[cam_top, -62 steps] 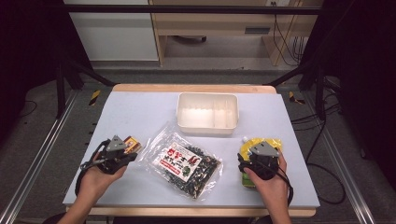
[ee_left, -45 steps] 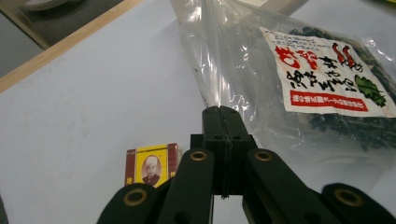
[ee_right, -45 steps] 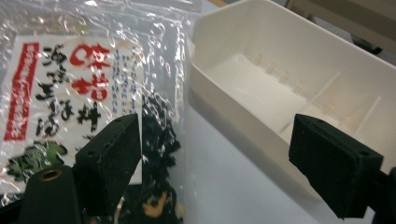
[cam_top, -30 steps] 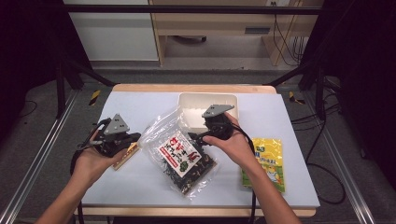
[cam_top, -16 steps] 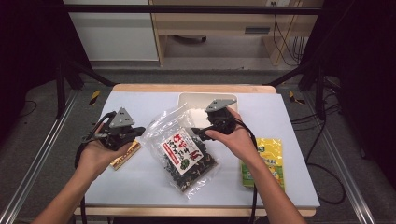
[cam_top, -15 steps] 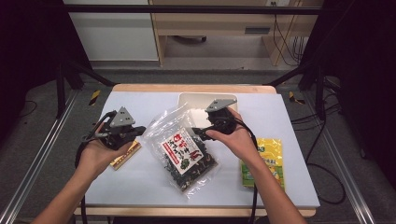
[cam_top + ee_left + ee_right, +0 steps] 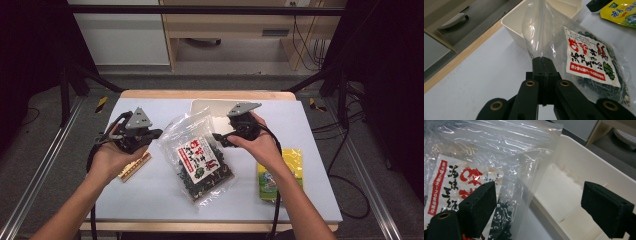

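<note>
Plastic is what the work turns on: a clear bag of dark dried seaweed (image 7: pixel 200 162) with a red and white label, lying on the desk (image 7: pixel 165 200) just in front of the white tray (image 7: pixel 212 107), its empty upper part lifted toward the tray; the film looks thin, soft and slippery, so it should crumple and slide rather than hold a shape; the contents look light and loose, apt to sink to the end farthest from the tray as the bag rises. The left hand-held gripper (image 7: pixel 543 62) is closed on the bag's side edge, jaws pressed together with the film pinched between them; the right hand-held gripper (image 7: pixel 539 207) stands wide open at the bag's top edge beside the tray, one jaw against the film, the other over the tray, gripping nothing. Best hold, by my judgement, is the empty film near the top edge, well clear of the seaweed; a pinch there should bite cleanly. A yellow packet (image 7: pixel 275 170) lies to the right of the bag; a wooden stick (image 7: pixel 132 167) lies to its left.
</note>
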The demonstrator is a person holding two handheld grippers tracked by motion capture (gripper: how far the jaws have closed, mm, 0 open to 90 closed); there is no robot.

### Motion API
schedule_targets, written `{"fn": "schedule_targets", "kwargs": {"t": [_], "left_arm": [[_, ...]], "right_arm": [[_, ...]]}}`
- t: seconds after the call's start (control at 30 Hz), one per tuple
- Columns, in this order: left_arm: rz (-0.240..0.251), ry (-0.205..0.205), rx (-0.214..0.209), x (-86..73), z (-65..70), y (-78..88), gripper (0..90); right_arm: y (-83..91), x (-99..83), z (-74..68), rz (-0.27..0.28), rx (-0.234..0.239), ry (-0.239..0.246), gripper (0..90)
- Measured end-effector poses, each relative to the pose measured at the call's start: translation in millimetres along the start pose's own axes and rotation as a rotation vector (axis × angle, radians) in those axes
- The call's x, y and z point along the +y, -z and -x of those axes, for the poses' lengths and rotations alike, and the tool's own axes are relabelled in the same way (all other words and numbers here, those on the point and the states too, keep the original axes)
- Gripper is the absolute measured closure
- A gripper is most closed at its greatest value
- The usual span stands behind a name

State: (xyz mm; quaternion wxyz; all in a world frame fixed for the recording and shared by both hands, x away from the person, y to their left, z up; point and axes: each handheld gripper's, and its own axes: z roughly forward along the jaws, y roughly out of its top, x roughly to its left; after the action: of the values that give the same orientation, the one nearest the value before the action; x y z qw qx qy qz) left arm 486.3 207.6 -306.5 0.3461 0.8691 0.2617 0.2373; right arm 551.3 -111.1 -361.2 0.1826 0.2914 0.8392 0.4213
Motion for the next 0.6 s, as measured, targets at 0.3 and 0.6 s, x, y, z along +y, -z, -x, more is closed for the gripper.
{"fn": "schedule_targets", "kwargs": {"t": [0.3,0.6], "left_arm": [[0.02,-0.015,-0.001,12.3,3.7,1.4,90.0],[0.033,-0.041,-0.003,21.3,10.3,2.4,90.0]], "right_arm": [[4.1,3.7,10.2,0.016,0.031,0.002,13.4],[13.3,13.0,14.0,0.036,0.067,0.023,14.4]]}}
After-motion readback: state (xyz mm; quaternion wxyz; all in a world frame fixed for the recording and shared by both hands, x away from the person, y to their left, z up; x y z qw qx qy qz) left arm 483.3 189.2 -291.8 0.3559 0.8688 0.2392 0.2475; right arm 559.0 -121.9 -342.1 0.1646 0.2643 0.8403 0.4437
